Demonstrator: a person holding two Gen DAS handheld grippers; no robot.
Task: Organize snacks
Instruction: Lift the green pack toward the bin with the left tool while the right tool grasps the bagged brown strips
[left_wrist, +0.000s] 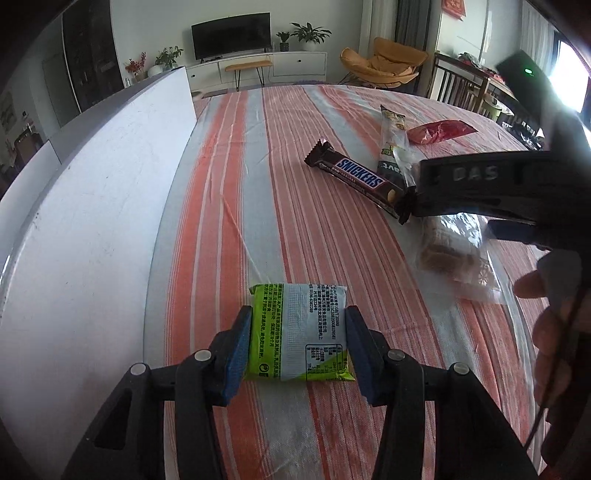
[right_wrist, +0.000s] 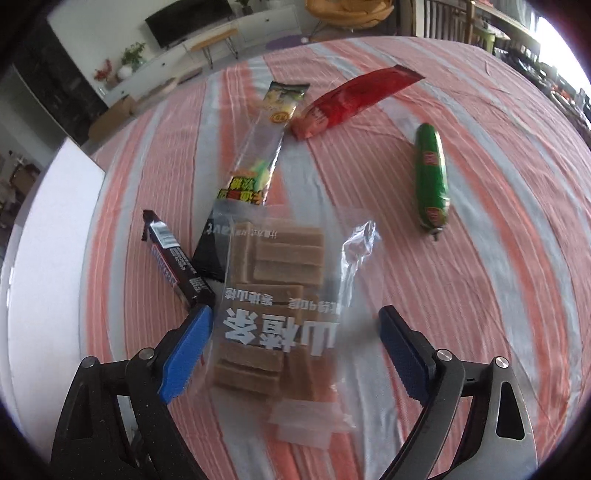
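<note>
The left gripper (left_wrist: 298, 345) has its blue pads against the two side edges of a small flat square snack packet, green and white with printed text (left_wrist: 298, 332), so it is clamped on it. The packet lies on the striped orange, grey and white tablecloth (left_wrist: 258, 184), just beside a white board (left_wrist: 92, 221) at the table's left edge. I judge the packet light and a little soft; the foil can slip, so a hold across the middle of its sides seems right.

The right gripper (right_wrist: 295, 350) stands wide apart over a clear plastic bag of brown bars with white characters (right_wrist: 280, 295); its pads do not press it. This bag looks crinkly and loose, so I would take it across the filled part, not the empty corner.

Further out lie a dark brown Snickers bar (left_wrist: 354, 181), a long clear packet with yellow print (right_wrist: 258, 147), a red wrapper (right_wrist: 351, 103) and a green sausage stick (right_wrist: 430, 177).
</note>
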